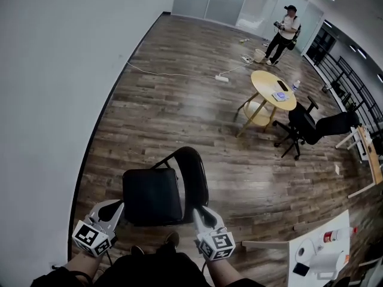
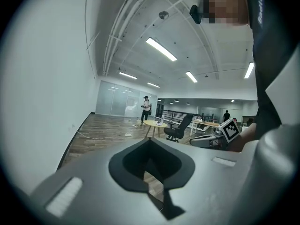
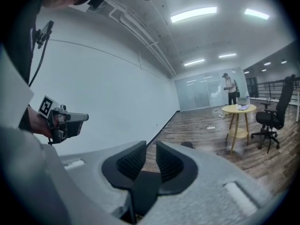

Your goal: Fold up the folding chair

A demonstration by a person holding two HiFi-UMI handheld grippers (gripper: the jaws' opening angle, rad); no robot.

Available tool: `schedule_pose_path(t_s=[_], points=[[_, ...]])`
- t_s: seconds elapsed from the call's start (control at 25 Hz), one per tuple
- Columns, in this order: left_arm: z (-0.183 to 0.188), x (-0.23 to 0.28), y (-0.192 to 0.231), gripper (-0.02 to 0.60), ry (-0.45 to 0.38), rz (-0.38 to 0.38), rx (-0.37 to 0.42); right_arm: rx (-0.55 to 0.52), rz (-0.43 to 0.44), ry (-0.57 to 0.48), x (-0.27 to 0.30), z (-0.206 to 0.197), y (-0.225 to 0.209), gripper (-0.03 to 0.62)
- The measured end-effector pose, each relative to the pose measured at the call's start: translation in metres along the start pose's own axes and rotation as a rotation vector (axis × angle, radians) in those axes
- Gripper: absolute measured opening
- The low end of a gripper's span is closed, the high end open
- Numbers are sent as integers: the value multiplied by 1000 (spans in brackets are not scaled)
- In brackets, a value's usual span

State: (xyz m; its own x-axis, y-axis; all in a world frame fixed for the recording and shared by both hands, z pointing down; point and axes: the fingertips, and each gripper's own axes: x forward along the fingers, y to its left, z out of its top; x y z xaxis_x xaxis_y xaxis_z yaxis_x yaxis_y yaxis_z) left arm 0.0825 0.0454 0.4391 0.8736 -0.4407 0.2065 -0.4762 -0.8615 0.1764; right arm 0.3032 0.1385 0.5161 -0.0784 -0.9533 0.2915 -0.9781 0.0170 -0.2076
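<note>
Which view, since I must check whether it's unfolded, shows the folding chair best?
Head view: the folding chair, seat and backrest unfolded, from above. The right gripper view catches probably only its top edge; the left gripper view shows none.

Dark wood-plank floor (image 1: 179, 112) fills most of the head view. A black folding chair (image 1: 152, 195) stands unfolded on it at lower centre. At upper right stand a round wooden table (image 1: 272, 88) and a black office chair (image 1: 305, 127), and a white power strip (image 1: 222, 78) with its cable (image 1: 158, 70) lies near top centre.
</note>
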Motion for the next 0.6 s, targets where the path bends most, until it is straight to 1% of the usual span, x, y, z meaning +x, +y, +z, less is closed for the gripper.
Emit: schedule_pose_path(t_s=[0.08,0.16,0.36,0.6], points=[[-1,13,-1,0,13,8,2,5,8,11,7,-2,-14,60],[-4,25,-3,14,26,15,3,10,20,25,13,-6,-26,66],[-12,48,-6,28,47,46,-10,19,49,64,23,-16,-47,88],[-31,58,6,57,74,70,-37,23,39,112,29,-32,-66,110]])
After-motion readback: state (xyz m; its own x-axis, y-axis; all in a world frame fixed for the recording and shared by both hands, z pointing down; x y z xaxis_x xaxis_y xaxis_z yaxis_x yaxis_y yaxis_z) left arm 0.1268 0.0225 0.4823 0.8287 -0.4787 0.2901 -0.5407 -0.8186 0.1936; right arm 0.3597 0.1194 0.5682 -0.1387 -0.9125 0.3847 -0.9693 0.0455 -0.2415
